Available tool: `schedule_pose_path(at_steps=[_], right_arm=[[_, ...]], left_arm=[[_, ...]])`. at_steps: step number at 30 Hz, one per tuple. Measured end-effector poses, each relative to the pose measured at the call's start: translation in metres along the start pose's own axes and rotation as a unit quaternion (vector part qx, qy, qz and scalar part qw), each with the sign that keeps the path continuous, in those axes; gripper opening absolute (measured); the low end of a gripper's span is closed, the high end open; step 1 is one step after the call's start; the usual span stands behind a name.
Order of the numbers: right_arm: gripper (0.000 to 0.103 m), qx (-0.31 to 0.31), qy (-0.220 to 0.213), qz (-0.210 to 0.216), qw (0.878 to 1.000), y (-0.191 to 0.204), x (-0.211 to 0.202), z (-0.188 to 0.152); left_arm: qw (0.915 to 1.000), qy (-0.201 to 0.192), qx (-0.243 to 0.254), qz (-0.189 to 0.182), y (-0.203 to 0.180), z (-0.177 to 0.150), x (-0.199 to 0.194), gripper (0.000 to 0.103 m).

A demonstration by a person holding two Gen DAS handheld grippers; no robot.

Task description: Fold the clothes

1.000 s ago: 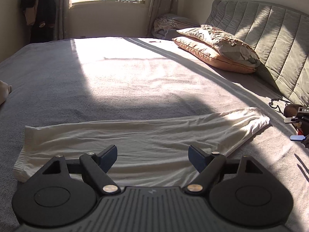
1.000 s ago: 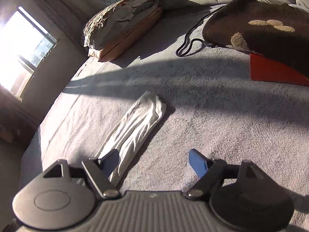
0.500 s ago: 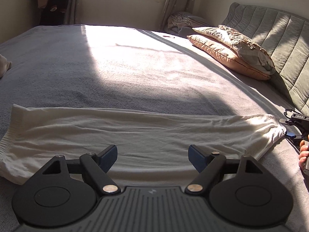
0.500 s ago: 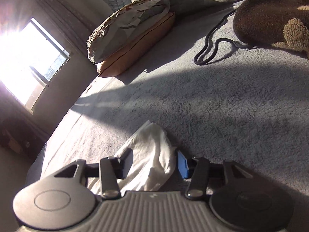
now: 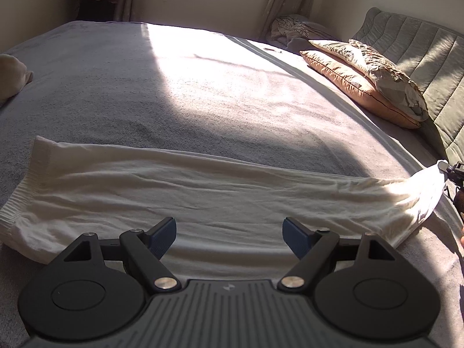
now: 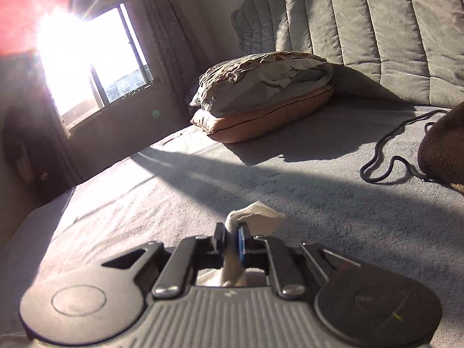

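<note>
**Cloth pinched at one end, ready to be folded over**

Cloth is stretched out long on the gray bed point(image 5: 203, 87). The white cloth point(image 5: 203, 191) looks thin, soft and a bit wrinkled, with a ribbed band at one end. It is already laid double, so it looks like a long flat strip.

The right claw point(image 6: 231, 236) has just been closing, and its blue pads are now clamped on the tip of the cloth. That tip is lifted a little off the bed. The rest of the cloth runs back, under and behind this claw.

The left claw point(image 5: 230, 236) is held wide apart, and nothing is gripped in it. The cloth lies just in front of it and below it, running from side to side. The ribbed end is off to its left; the pinched end is far to its right.

The pinched end probably needs to be carried across toward the ribbed end.
</note>
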State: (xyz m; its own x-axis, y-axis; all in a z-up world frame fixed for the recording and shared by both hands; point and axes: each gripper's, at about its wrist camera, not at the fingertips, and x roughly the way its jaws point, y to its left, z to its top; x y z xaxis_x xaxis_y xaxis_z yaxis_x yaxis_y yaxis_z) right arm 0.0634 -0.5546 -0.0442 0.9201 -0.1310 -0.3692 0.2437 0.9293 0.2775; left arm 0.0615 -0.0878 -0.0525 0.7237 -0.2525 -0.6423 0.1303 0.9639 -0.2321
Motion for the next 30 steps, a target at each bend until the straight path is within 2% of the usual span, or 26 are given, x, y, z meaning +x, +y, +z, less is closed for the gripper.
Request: schedule_pose_path(at_steps=[3, 6, 10, 14, 16, 17, 20, 21, 23, 25, 27, 30], right_arm=[[0.009, -0.122, 0.017, 0.053, 0.991, 0.055, -0.006, -0.011], [0.009, -0.241, 0.08, 0.112, 0.961, 0.112, -0.006, -0.045], [0.009, -0.336, 0.134, 0.134, 0.923, 0.149, -0.005, -0.091], [0.013, -0.336, 0.147, 0.146, 0.919, 0.149, -0.006, -0.094], [0.034, -0.326, 0.147, 0.151, 0.922, 0.144, -0.009, -0.088], [0.038, -0.322, 0.146, 0.15, 0.923, 0.141, -0.011, -0.085], [0.04, -0.315, 0.149, 0.142, 0.927, 0.131, -0.012, -0.079], [0.04, -0.32, 0.155, 0.148, 0.923, 0.129, -0.013, -0.079], [0.045, -0.349, 0.164, 0.165, 0.908, 0.128, -0.017, -0.085], [0.054, -0.379, 0.155, 0.158, 0.898, 0.132, -0.02, -0.092], [0.054, -0.402, 0.137, 0.138, 0.895, 0.136, -0.02, -0.097], [0.052, -0.401, 0.128, 0.139, 0.896, 0.14, -0.018, -0.097]], left_arm=[[0.9998, 0.005, -0.02, -0.001, 0.007, 0.002, 0.0, 0.083], [0.9996, 0.004, -0.027, -0.001, 0.011, 0.004, -0.001, 0.083], [0.9995, 0.008, -0.029, 0.0, 0.011, 0.004, -0.002, 0.083], [0.9997, 0.011, -0.024, -0.004, 0.009, 0.004, -0.003, 0.083], [0.9996, 0.012, -0.024, -0.006, 0.009, 0.004, -0.003, 0.083], [0.9996, 0.013, -0.026, -0.006, 0.009, 0.004, -0.003, 0.083], [0.9994, 0.015, -0.032, -0.008, 0.01, 0.004, -0.003, 0.083], [0.9993, 0.016, -0.033, -0.008, 0.01, 0.004, -0.003, 0.083], [0.9993, 0.016, -0.034, -0.008, 0.01, 0.004, -0.003, 0.083], [0.9993, 0.017, -0.034, -0.008, 0.009, 0.004, -0.003, 0.083], [0.9992, 0.018, -0.034, -0.008, 0.008, 0.004, -0.003, 0.083], [0.9992, 0.02, -0.034, -0.009, 0.007, 0.003, -0.003, 0.083]])
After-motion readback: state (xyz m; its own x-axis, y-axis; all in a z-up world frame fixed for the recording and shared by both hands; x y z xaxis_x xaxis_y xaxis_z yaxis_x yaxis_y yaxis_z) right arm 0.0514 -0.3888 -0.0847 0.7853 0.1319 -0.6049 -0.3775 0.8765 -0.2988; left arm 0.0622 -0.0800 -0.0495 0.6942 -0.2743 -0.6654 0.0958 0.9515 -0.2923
